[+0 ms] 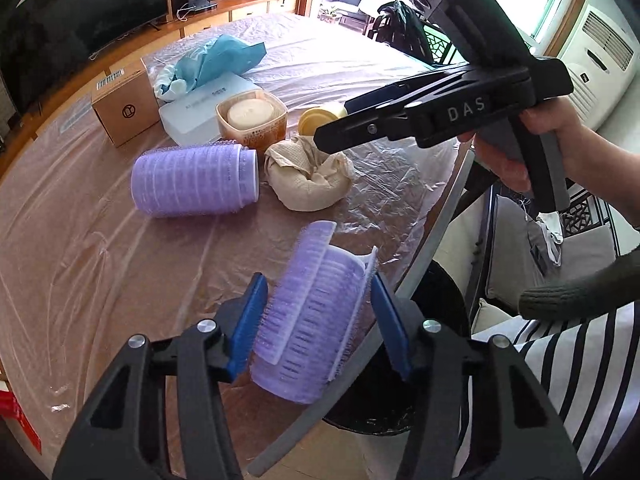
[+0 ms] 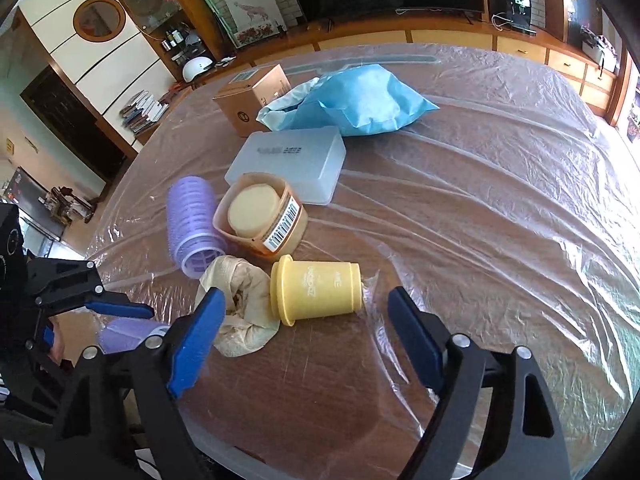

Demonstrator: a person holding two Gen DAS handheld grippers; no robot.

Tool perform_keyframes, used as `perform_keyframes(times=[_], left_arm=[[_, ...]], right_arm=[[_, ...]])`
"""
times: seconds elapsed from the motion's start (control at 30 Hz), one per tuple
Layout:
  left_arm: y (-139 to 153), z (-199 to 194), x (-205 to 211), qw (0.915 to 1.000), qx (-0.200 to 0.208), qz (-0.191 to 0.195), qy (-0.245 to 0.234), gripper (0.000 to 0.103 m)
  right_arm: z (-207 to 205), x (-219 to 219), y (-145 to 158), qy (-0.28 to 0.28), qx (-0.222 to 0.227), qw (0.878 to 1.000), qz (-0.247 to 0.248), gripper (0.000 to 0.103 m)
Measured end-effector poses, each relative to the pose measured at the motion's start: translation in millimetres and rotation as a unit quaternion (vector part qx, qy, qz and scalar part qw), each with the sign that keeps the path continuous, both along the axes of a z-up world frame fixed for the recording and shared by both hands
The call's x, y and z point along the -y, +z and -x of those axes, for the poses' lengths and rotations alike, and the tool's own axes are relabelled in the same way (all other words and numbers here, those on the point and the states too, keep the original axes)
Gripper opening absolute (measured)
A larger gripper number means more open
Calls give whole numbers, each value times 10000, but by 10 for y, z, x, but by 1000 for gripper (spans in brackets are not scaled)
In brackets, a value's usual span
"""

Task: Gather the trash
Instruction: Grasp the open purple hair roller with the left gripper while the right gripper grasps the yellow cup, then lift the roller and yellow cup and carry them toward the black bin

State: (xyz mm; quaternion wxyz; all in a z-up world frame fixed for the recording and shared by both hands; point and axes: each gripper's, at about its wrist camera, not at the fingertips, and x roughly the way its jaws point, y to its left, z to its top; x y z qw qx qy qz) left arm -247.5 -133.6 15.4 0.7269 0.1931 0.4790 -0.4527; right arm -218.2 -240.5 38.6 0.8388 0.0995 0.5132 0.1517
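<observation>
My left gripper [image 1: 318, 296] is shut on a purple hair roller [image 1: 312, 320], its blue pads pressing the bristles on both sides, near the table's edge. In the right wrist view that gripper [image 2: 120, 312] and the roller [image 2: 128, 336] show at the far left. My right gripper [image 2: 306, 298] stands open around a yellow plastic cup [image 2: 316, 288] lying on its side, with gaps at both pads. Its left finger [image 2: 200, 332] hangs over a crumpled beige napkin [image 2: 240, 312]. From the left wrist view the right gripper [image 1: 332, 130] points at the cup [image 1: 314, 120].
A second purple roller [image 1: 192, 178], an orange tub [image 1: 252, 118], a white plastic box [image 1: 188, 118], a blue bag [image 1: 212, 60] and a cardboard box [image 1: 124, 104] lie on the plastic-covered table [image 1: 100, 260]. A black bin [image 1: 424, 380] stands below the table's edge, beside a person's striped clothing [image 1: 580, 380].
</observation>
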Motion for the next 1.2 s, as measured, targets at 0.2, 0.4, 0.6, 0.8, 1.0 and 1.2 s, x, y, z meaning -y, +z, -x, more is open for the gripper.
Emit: perform_keyframes(times=[0.2,0.4,0.6,0.8,1.0,1.2], left_arm=[[3,-47,-5,10000,15,-14,-21,51],[16,-49,12,9998,175,-103,-8,50],[14,-110,-23,9992,298,-136,250,48],[11,-131,-77,9977,331,-116,577,47],[5,-156,-110,9947,500,-195,881,48],[13,-155,-103,9928,658,-277,965,48]], right_arm=[[-38,82,-18,-87,-1,9999,-61,78],[-21,57,4,118,85,9998,161,61],[-24,69,28,67,135,9999,55,43],[3,135,31,4,105,9999,33,42],[73,115,-8,-90,131,9995,271,53],[76,114,20,-131,194,9992,331,42]])
